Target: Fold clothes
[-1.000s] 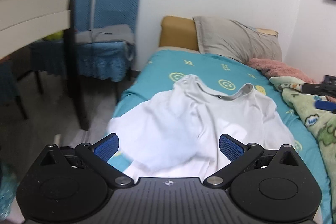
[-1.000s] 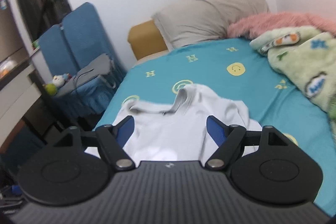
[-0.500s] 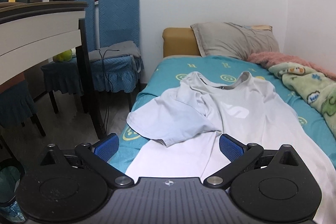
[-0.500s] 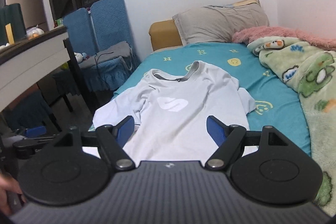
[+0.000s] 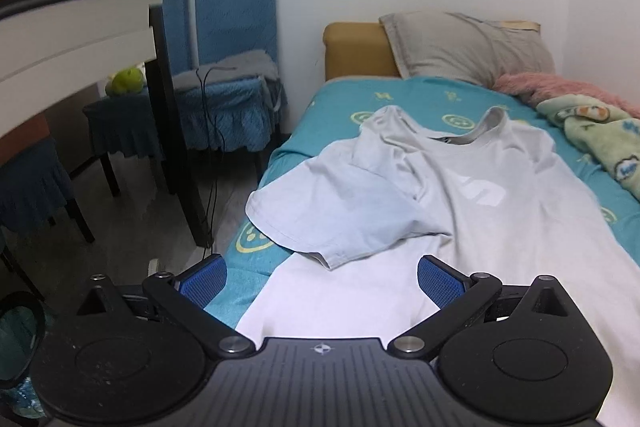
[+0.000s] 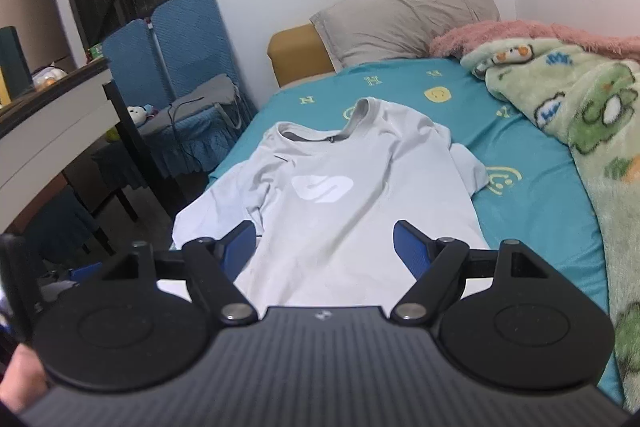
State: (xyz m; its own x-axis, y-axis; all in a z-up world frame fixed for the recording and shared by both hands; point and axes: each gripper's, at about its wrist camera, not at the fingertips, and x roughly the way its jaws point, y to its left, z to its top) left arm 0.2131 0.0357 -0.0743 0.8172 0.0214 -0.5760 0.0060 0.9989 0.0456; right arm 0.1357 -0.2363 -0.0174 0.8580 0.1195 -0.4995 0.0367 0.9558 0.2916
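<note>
Blue-padded left gripper (image 5: 322,281) nearest, jaws spread wide, nothing between the pads, hovering over the shirt's lower hem; right gripper (image 6: 325,249) likewise spread and empty above the hem. Pale grey T-shirt (image 6: 340,195) lies face up on the teal bed sheet (image 6: 532,211), logo showing, collar toward the headboard; its sleeve on the chair side is folded in over the chest (image 5: 344,211). Green blanket (image 6: 592,131) along the wall side; beige pillow (image 5: 468,47) farthest back.

Teal smiley-print bed sheet (image 6: 532,211), grey pillow (image 6: 404,23) at its head, green cartoon fleece blanket (image 6: 592,131) along its right, blue-covered chairs (image 5: 236,39) left of it
</note>
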